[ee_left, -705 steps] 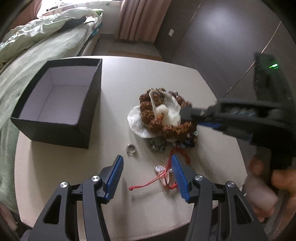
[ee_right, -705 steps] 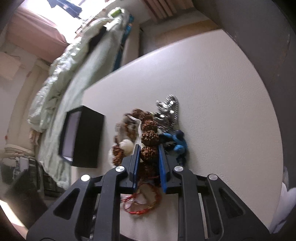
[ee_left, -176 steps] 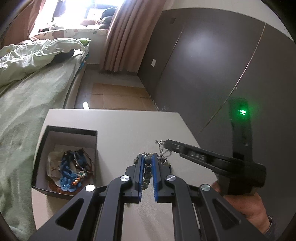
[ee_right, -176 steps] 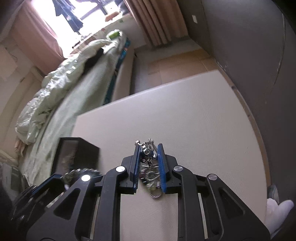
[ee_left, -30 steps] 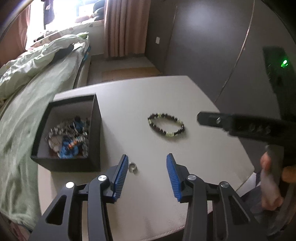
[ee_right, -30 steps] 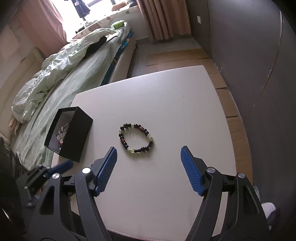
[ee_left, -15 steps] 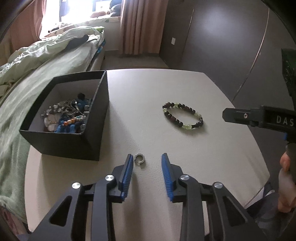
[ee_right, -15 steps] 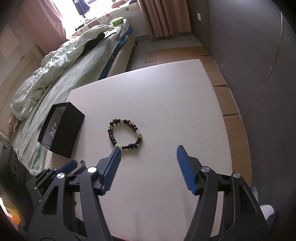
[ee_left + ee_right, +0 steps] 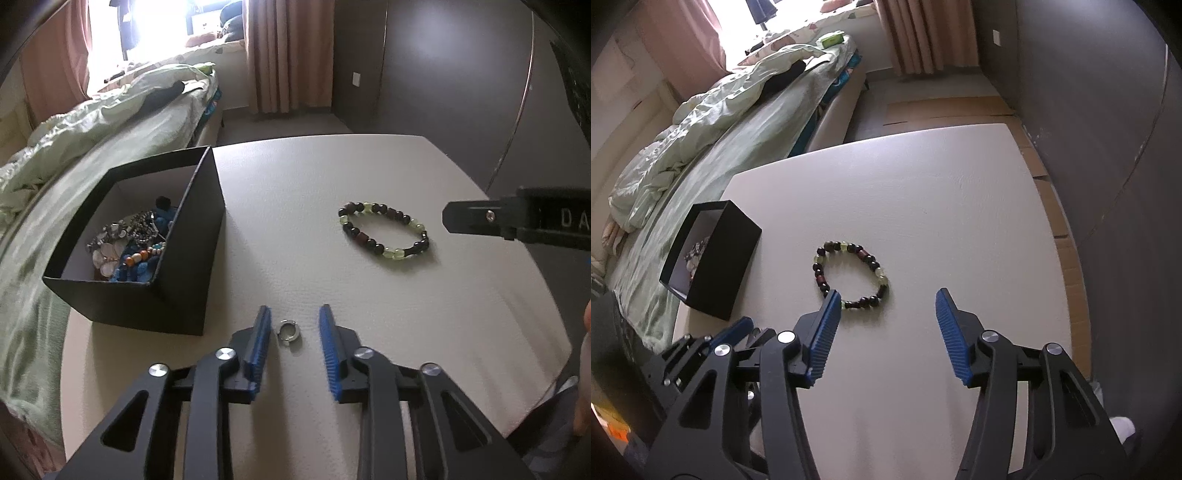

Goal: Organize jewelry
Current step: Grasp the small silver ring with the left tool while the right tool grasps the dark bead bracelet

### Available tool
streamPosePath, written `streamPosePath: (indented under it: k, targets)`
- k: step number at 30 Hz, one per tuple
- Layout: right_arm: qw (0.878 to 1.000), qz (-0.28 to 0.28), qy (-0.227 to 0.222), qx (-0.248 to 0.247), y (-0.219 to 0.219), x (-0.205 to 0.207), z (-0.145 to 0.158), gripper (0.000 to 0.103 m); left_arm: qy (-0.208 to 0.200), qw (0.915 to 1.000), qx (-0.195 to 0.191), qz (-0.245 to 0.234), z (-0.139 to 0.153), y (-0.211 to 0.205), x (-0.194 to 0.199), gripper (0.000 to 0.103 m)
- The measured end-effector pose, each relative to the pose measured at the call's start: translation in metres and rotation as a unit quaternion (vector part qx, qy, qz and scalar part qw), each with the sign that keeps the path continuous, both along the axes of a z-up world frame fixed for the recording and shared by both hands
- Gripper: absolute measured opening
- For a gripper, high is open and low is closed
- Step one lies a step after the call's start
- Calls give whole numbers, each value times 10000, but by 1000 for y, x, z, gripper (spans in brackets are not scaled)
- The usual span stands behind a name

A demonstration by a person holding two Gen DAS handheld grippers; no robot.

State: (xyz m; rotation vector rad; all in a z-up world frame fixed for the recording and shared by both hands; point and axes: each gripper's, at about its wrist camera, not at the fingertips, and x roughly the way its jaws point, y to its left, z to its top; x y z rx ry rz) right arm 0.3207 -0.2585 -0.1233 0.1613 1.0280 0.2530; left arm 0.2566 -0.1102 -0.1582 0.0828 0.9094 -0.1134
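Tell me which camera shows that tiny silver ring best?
The left wrist view: the ring lies on the table between the open left hand-held gripper fingers. In the right wrist view it cannot be seen.

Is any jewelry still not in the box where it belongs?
Yes, two pieces still lie on the table outside the black box: a beaded bracelet and a small silver ring, between the open left gripper fingers.
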Motion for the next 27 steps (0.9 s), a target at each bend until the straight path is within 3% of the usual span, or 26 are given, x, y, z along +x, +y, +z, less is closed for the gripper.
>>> streamPosePath:
  k: [2, 5, 23, 25, 27]
  targets:
    - [9999, 46, -26, -144, 9, 1, -1, 51, -6, 10000, 84, 4, 0, 0, -1, 11]
    - [9994, 120, -42, -314, 20, 2, -3, 51, 86, 9999, -117, -76, 3, 4, 0, 10]
    - [9964, 78, -171, -827, 53, 28, -15, 43, -233, 9957, -892, 69, 47, 39, -2, 11]
    - [9950, 179, -93, -976, 64, 30, -21, 33, -267, 9954, -916, 84, 49, 42, -1, 11]
    - [9921, 204, -147, -1229, 72, 30, -23, 31, -260, 9951, -946, 99, 50, 45, -1, 11]
